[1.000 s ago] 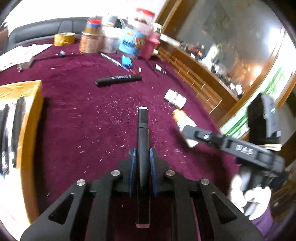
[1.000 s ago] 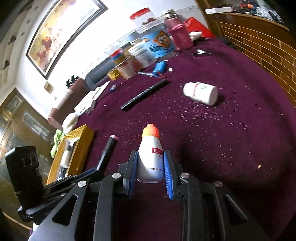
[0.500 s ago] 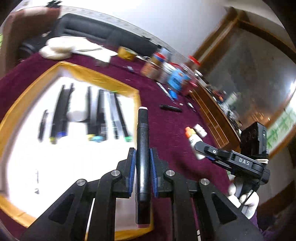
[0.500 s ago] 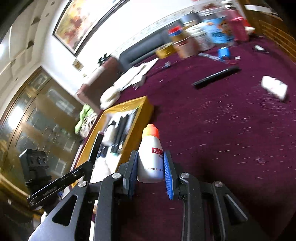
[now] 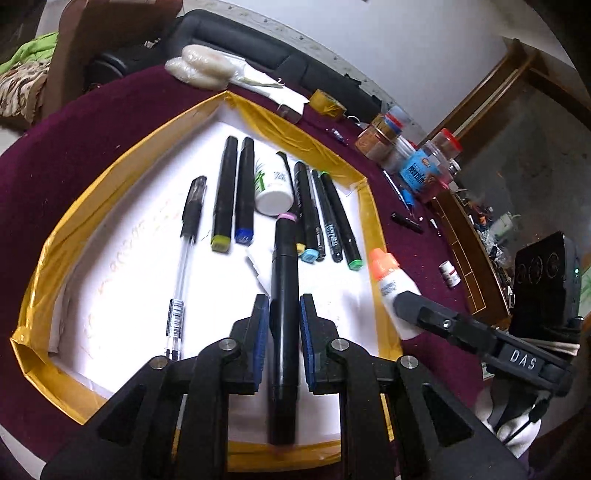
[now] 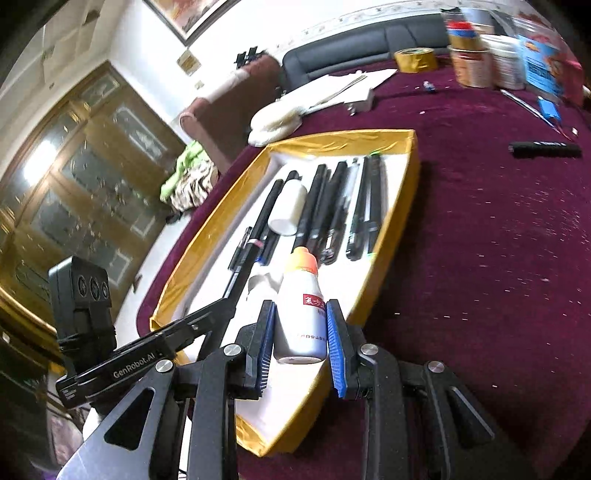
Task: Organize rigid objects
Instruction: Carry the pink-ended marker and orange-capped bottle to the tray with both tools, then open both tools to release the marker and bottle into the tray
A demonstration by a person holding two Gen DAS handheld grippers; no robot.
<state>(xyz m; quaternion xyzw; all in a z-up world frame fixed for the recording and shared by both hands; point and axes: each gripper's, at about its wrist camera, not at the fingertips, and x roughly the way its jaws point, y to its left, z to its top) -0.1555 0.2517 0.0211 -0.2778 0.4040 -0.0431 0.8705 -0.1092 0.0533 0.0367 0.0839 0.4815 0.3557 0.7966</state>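
We had the left gripper (image 5: 283,317) clamped on a black marker (image 5: 283,295) above the yellow tray (image 5: 55,236). The right gripper (image 6: 300,334) pinched a white bottle (image 6: 299,317) at the tray's 3 o'clock edge; its label stayed partly hidden.

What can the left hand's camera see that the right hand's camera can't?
Only the left wrist view shows the small white bottle lying out on the purple cloth and the coloured caps on the markers in the tray.

Only the right wrist view shows the framed painting and the wooden cabinet.

Both show the yellow tray, the black marker in the left gripper and the glue bottle in the right gripper.
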